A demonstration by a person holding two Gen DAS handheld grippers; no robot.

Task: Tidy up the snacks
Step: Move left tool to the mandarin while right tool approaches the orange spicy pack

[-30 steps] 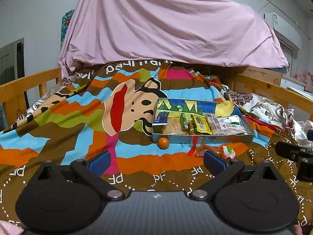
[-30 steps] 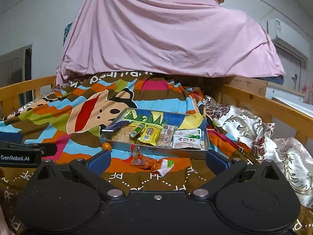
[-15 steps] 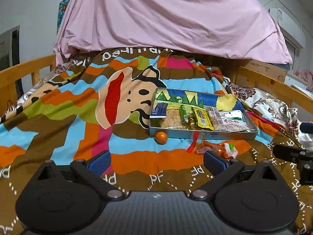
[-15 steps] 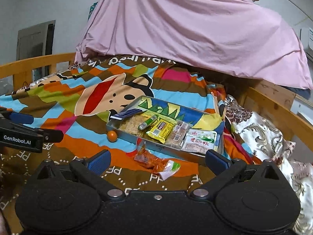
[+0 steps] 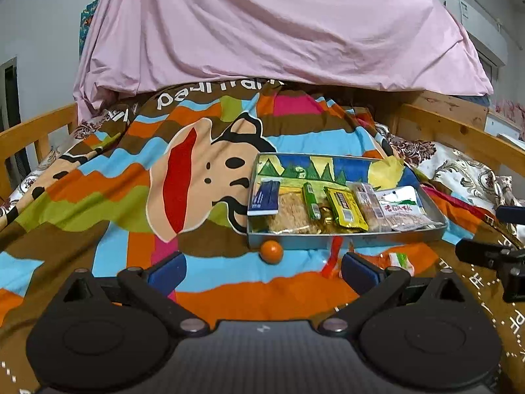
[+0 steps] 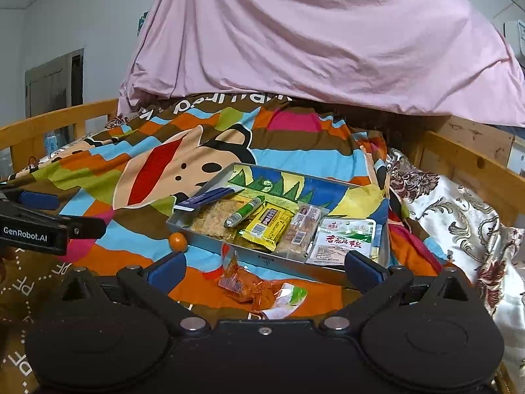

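Since a second before, both grippers had drawn closer to the tin and sat lower over the bed, the right one having swung so the tin lay diagonally before it.

The bed carried a striped cartoon-monkey blanket [image 5: 137,197] inside a wooden bed rail [image 6: 466,161], with a pink sheet [image 6: 311,39] draped high at the far end, grey walls behind and an air conditioner [image 5: 475,23] up at two o'clock. A floral quilt [image 6: 459,216] was bunched along the right side.

The metal tin [image 5: 344,241] rested on the blanket at about one o'clock from the left gripper. In it lay a blue packet [image 5: 264,197], a green stick [image 5: 311,198], a yellow bar [image 5: 346,208] and a white pouch [image 6: 344,239], side by side. A small orange ball [image 5: 271,251] sat on the blanket touching the tin's near left corner. An orange wrapper [image 6: 242,282] with a white-green end lay on the blanket just in front of the tin's near wall.

The left gripper [image 5: 262,271] hovered level, pointing toward the ball, jaws spread wide and holding nothing. The right gripper [image 6: 262,269] hung just above the orange wrapper, which lay between its blue pads [image 6: 167,267]; its jaws were likewise spread wide and empty. Each gripper showed at the edge of the other's view, well apart.
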